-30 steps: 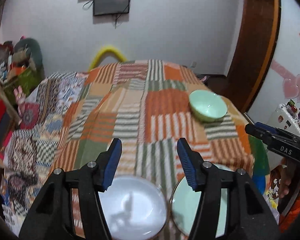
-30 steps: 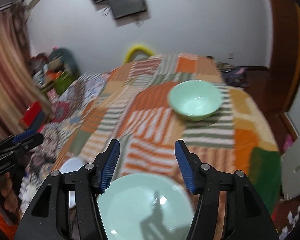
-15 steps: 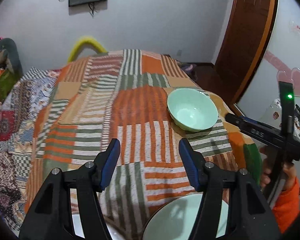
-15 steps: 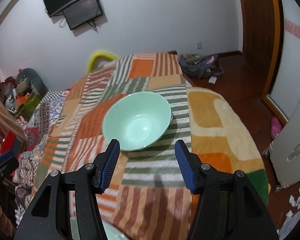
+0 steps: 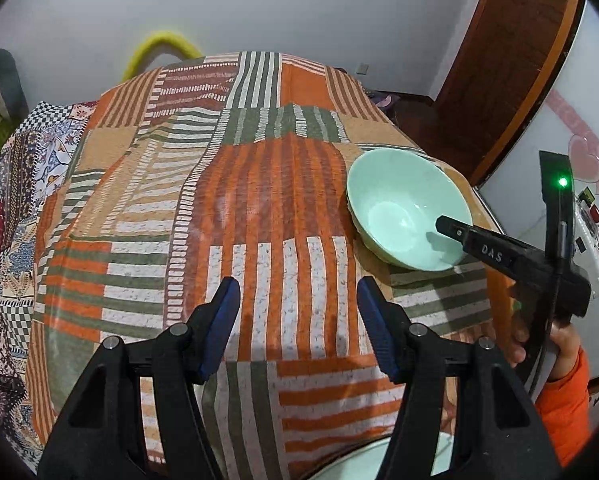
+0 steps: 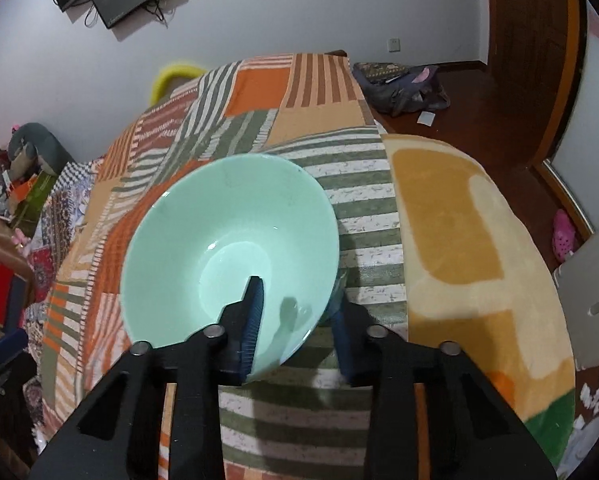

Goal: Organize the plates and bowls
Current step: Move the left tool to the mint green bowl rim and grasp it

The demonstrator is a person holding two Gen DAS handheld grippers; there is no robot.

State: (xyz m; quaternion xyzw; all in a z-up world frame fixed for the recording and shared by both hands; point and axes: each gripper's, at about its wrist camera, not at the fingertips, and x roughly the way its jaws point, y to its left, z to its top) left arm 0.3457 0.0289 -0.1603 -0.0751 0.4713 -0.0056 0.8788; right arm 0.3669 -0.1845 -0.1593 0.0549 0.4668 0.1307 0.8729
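Tongs astride the bowl's near rim

Right tongs straddle the near wall of the mint-green bowl, one blue pad inside, the other outside; whether they already pinch it is hard to tell. The bowl sits mouth-up on the striped blanket covering the bed, near its right edge. Left tongs hover wide apart and empty, with another green dish's rim below.

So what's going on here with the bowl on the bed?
A person is tidying dishes with two tools. The right hand-held gripper straddles the near rim of the mint green bowl on the patchwork blanket, one finger inside, one outside, not yet closed. The left hand-held gripper hangs open and empty above the blanket.
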